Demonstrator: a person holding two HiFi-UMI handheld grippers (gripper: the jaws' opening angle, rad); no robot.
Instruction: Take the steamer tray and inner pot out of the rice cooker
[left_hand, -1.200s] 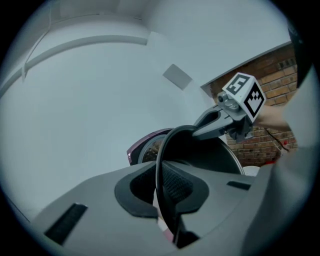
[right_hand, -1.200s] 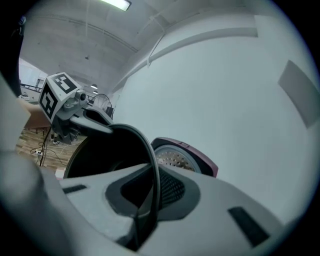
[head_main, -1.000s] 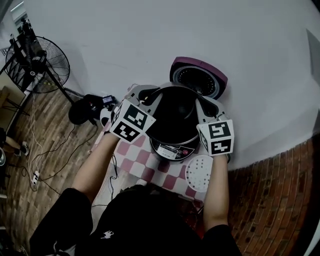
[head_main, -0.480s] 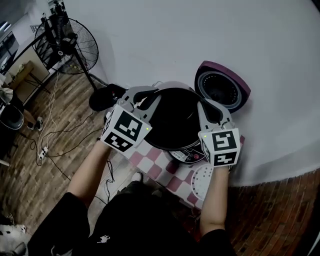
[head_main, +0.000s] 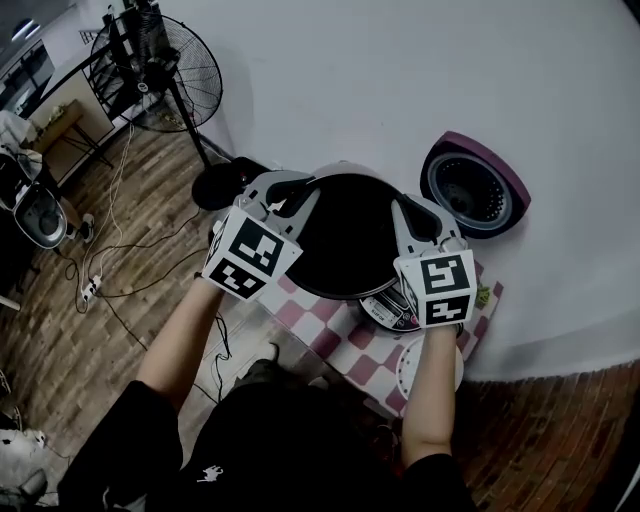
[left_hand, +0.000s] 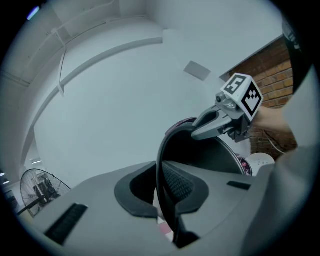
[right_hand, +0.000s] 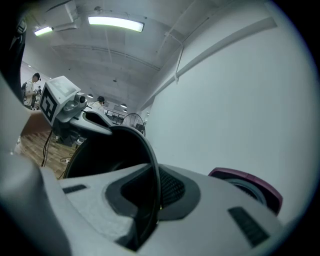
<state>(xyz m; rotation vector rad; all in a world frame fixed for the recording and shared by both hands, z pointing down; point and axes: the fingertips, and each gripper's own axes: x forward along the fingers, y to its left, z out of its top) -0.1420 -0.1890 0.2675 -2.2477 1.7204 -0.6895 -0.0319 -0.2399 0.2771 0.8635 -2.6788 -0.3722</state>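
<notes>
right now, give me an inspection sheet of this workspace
surface: pink-checked cloth, partly covered
job's things: inner pot out of the rice cooker, held above it; lid open; steamer tray lying on the cloth
clutter: small green item at cloth edge, unclear
grippers: left gripper and right gripper each shut on the pot's rim
cables: cables strewn over wood floor
surroundings: standing fan, white wall
</notes>
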